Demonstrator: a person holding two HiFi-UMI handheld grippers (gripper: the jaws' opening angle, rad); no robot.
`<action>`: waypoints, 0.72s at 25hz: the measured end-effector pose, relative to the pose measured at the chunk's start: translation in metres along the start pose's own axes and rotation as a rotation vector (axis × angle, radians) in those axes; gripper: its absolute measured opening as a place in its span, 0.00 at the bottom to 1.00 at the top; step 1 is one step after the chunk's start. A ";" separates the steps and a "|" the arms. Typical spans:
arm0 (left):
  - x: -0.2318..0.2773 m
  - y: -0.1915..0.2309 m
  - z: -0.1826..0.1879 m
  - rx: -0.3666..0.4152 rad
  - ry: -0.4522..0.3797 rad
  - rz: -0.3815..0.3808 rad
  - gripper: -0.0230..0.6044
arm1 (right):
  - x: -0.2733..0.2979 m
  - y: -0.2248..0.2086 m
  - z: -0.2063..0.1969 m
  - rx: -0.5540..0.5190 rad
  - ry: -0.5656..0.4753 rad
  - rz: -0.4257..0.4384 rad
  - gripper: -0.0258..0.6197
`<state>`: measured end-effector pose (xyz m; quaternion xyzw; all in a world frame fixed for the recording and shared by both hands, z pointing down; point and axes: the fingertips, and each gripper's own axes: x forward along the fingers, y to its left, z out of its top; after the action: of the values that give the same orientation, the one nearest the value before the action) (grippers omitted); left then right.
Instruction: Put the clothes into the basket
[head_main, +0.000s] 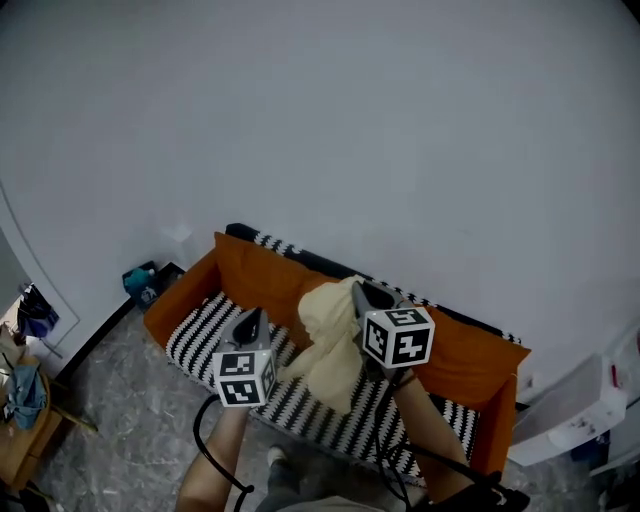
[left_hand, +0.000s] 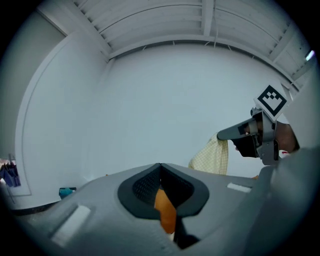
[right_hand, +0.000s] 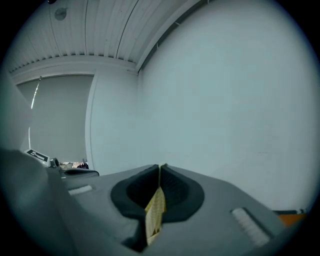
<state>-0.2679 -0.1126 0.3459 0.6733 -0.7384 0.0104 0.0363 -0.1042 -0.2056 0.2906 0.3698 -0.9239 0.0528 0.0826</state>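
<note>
1. The sofa (head_main: 250, 275), with orange cushions and a black-and-white striped seat, stands hard against the plain wall (head_main: 350, 120). There is no room behind it, so anything lifted off it has to come up and toward the person.
2. The grey floor (head_main: 120, 400) in front of the sofa is the open room for turning. It is hemmed at the left by a cluttered wooden stand (head_main: 20, 435) and at the right by a white unit (head_main: 575, 410) just beside the sofa's arm. No basket shows in any view, so which way to carry I cannot tell.
3. The pale yellow garment (head_main: 335, 340) is the task's thing. It hangs in the air over the middle of the seat with its lower hem near the stripes, probably held high so it drapes free of the seat.
4. The right hand-held gripper (head_main: 366, 293) is clamped narrow on the garment's top edge. Its own view shows checked yellow cloth pinched between the closed jaws.
5. The left hand-held gripper (head_main: 252, 318) is raised beside it, apart from the cloth, jaws together. An orange sliver shows in the slit beneath its tips. I judge this to be the sofa cushion seen through the slit, though I cannot be sure it is not cloth.
</note>
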 end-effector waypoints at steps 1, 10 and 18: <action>-0.003 -0.007 0.006 0.009 -0.011 -0.009 0.05 | -0.009 -0.004 0.005 0.000 -0.013 -0.009 0.06; -0.027 -0.072 0.038 0.010 -0.070 -0.092 0.05 | -0.092 -0.049 0.043 0.013 -0.117 -0.110 0.06; -0.003 -0.127 0.049 0.012 -0.061 -0.238 0.05 | -0.138 -0.081 0.057 0.014 -0.134 -0.219 0.06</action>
<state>-0.1437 -0.1250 0.2925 0.7565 -0.6539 -0.0098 0.0108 0.0440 -0.1799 0.2113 0.4718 -0.8811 0.0252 0.0235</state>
